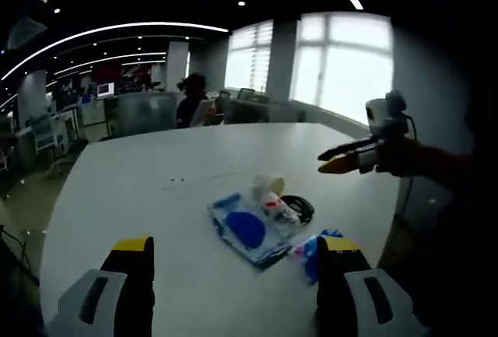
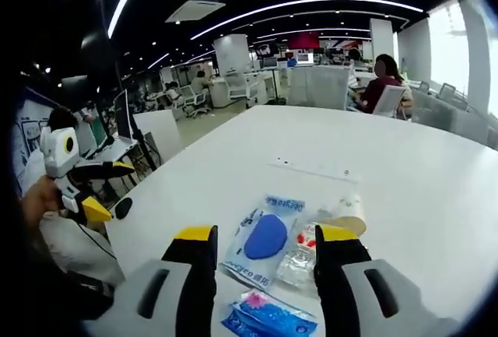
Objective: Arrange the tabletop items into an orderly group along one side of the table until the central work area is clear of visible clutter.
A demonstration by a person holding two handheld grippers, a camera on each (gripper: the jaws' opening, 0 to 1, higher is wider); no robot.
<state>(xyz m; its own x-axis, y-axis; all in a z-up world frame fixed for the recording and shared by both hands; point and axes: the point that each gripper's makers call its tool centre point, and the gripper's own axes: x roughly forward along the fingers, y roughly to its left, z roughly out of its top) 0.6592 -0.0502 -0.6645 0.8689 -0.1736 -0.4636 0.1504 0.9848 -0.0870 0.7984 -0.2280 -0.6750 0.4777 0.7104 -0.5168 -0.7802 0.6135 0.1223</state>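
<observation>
Left gripper (image 1: 233, 263): black jaws with yellow tips stand wide apart, holding nothing, poised above the near edge of the large white oval table (image 1: 156, 181). Right gripper (image 2: 264, 251): jaws likewise parted and empty, above the cluster of items.

Just ahead of the right gripper lies a clear plastic packet with a blue oval insert and blue printed header (image 2: 264, 237); in the left gripper view the same packet (image 1: 247, 229) lies on the near half of the table. Beside it, touching or overlapping, sits a clear pouch with red-and-white contents (image 2: 302, 253), and against that a cream-coloured paper cup lying on its side (image 2: 348, 214). A small blue packet with pink print (image 2: 268, 315) lies nearest the right gripper. A black coiled cable (image 1: 299, 208) rests beside the cup in the left gripper view.

The items form one loose cluster; the surrounding tabletop is bare white.
</observation>
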